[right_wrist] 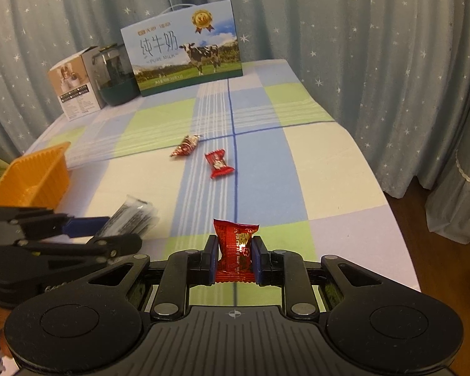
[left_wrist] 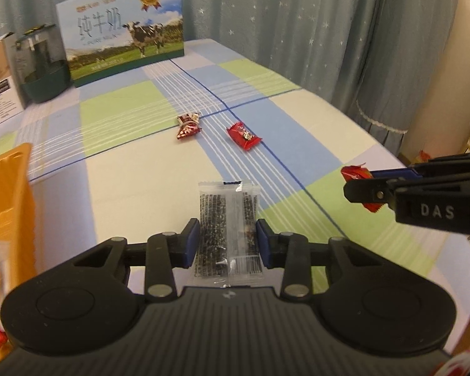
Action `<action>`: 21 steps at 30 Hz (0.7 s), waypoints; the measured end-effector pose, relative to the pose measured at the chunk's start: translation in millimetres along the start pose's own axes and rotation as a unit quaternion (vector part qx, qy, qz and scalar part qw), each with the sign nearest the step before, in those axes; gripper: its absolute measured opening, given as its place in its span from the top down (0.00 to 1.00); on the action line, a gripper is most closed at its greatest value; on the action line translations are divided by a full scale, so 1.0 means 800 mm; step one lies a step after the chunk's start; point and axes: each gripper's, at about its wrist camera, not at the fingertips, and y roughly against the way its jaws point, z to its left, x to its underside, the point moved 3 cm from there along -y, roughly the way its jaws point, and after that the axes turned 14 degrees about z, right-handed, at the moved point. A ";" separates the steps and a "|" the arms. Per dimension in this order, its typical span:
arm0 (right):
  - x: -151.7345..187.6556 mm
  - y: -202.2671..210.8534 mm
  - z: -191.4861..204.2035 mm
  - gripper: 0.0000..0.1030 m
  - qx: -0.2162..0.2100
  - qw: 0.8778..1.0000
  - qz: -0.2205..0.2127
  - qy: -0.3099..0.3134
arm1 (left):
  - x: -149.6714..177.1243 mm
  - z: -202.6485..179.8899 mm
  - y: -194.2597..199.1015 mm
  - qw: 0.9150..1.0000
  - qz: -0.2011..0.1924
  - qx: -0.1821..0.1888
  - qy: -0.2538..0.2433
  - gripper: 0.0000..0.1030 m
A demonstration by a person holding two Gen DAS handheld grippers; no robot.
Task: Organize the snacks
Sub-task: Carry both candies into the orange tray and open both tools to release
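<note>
Checked tablecloth (right_wrist: 313,163) — two candies (right_wrist: 217,164), tray (right_wrist: 31,175)

Both tools are showing the same build. The left hand-held gripper (left_wrist: 228,239) is wearing a matte black ribbed body with two round discs, silver pivot screws and blue pads (left_wrist: 189,242) on its fingers. The right hand-held gripper (right_wrist: 235,255) is looking identical, and seen side-on it is showing white letters "DAS" (left_wrist: 437,211).

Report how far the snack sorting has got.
Done: cannot tell; the orange tray's contents are barely visible. In hand: left tongs grip a clear sesame packet; right tongs grip a red packet. Left: two red candies on the tablecloth.
</note>
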 end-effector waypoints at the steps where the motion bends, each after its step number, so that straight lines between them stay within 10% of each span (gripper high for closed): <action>1: 0.000 0.008 0.006 0.79 0.000 1.000 -0.001 0.003 | 0.004 0.001 0.010 1.000 -0.003 0.000 0.005 0.66; 21: 0.058 0.106 0.152 0.79 -0.052 0.998 -0.010 0.024 | 0.106 0.067 0.196 0.996 -0.041 -0.031 0.070 0.66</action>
